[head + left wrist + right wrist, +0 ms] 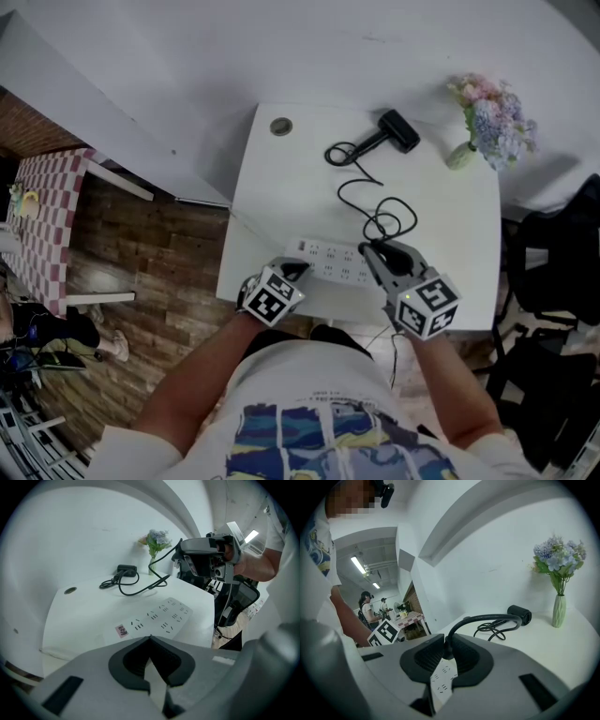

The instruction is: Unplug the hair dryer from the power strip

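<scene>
Tabletop; cord end unseen inside claw

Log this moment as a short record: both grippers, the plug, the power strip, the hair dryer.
left gripper: jaws together, tips at the left end of the power strip
right gripper: jaws closed on the plug, held above the table
plug: out of the power strip; the sockets in view are empty
cord: runs from the plug to the hair dryer
hair dryer: lying at the table's far side, apart from the vase of flowers
</scene>
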The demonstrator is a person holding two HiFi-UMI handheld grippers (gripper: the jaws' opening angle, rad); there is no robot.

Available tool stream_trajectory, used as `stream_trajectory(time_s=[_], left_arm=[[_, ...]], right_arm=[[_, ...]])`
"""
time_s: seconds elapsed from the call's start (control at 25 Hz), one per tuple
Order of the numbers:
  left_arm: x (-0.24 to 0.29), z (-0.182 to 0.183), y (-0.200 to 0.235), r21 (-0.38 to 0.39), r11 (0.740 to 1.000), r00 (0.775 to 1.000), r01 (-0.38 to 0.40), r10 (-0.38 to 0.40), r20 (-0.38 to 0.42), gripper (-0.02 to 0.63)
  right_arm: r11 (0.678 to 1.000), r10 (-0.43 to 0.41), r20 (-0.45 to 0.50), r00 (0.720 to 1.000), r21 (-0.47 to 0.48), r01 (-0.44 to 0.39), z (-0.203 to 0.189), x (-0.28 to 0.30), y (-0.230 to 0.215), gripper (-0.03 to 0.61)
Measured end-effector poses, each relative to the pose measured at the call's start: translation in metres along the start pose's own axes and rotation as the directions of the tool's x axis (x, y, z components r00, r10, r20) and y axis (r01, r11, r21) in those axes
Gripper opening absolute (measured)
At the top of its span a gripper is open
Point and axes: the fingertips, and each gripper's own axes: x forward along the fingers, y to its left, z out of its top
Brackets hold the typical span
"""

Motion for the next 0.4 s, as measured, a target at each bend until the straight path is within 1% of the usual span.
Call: stream_trajectory(time_s=[0.4], left_arm=[[0.0001,0.0018,0.0001,0.005,1.0,1.0,-0.004,0.004,0.004,0.003]], right_arm=[[0.998,-0.003,0.022,1.0,0.063,0.001,-0.0036,0.0022,-0.0058,0.052]])
